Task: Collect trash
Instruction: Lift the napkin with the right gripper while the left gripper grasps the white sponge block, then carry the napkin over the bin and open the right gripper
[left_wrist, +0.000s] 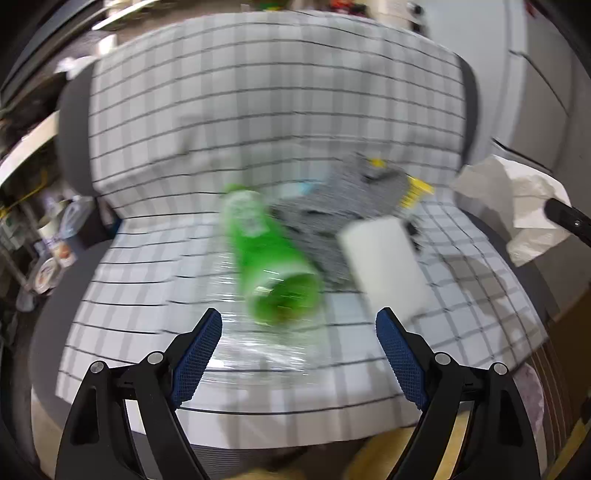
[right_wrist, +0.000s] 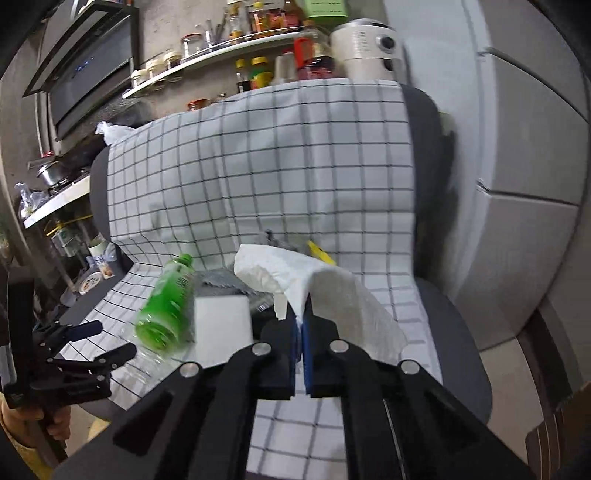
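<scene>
A green plastic bottle (left_wrist: 269, 254) lies on its side on the checked cloth of a chair seat (left_wrist: 129, 314), base toward me; it also shows in the right wrist view (right_wrist: 166, 302). My left gripper (left_wrist: 298, 334) is open just in front of the bottle's base, fingers either side of it and apart from it. A white box (left_wrist: 384, 266) lies right of the bottle, on a grey cloth (left_wrist: 351, 199) with a yellow tag. My right gripper (right_wrist: 302, 325) is shut on a crumpled white paper tissue (right_wrist: 303, 280), held above the seat.
The chair back (right_wrist: 258, 158) rises behind the items, draped in the checked cloth. Kitchen shelves with jars (right_wrist: 236, 40) and a stove (right_wrist: 62, 166) stand behind and left. Grey cabinet panels (right_wrist: 517, 147) are to the right. Clear plastic film (left_wrist: 258, 350) lies under the bottle.
</scene>
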